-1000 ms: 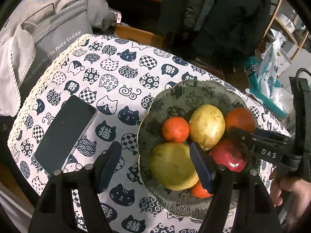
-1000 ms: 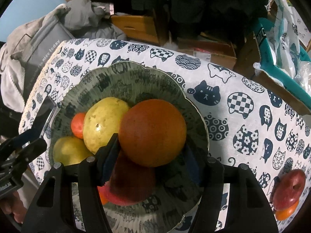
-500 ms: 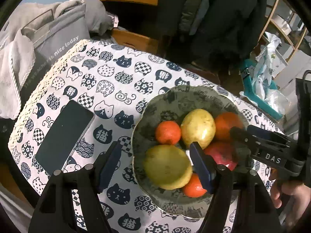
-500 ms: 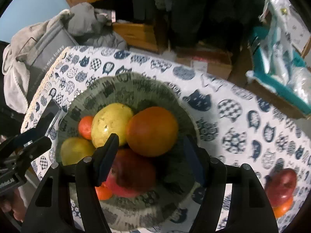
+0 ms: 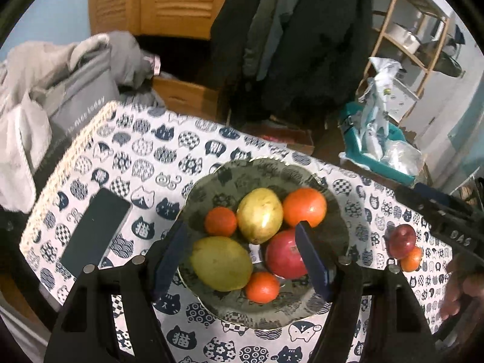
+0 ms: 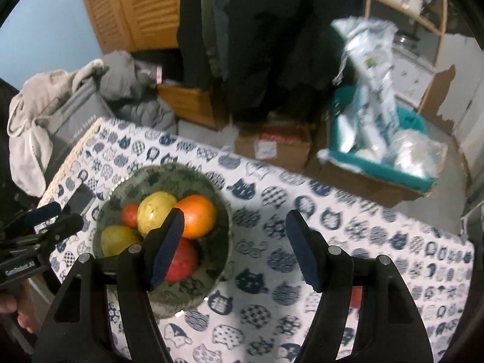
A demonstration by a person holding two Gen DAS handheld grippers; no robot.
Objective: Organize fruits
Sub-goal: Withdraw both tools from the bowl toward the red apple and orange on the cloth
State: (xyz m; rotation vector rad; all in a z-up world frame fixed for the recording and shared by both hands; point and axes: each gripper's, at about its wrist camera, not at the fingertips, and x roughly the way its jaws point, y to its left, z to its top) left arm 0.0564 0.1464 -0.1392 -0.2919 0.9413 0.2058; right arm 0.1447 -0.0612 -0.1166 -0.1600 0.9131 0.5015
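Note:
A green patterned bowl (image 5: 332, 220) on the cat-print tablecloth holds a large orange (image 5: 304, 207), two yellow pears (image 5: 222, 263), a red apple (image 5: 282, 254) and two small tangerines (image 5: 261, 286). The bowl also shows in the right wrist view (image 6: 214, 260). A second red apple (image 5: 401, 240) and a small orange (image 5: 410, 258) lie on the cloth to the right. My left gripper (image 5: 242, 260) is open and empty above the bowl. My right gripper (image 6: 234, 248) is open and empty, raised over the cloth right of the bowl.
A dark phone (image 5: 95, 231) lies on the cloth left of the bowl. A grey bag and clothes (image 5: 75, 81) sit beyond the table's left edge. Cardboard boxes (image 6: 272, 145) and a teal bin (image 6: 384, 157) stand on the floor behind.
My right gripper released the large orange into the bowl, then lifted and swung right. My left gripper pulled up and back from the bowl.

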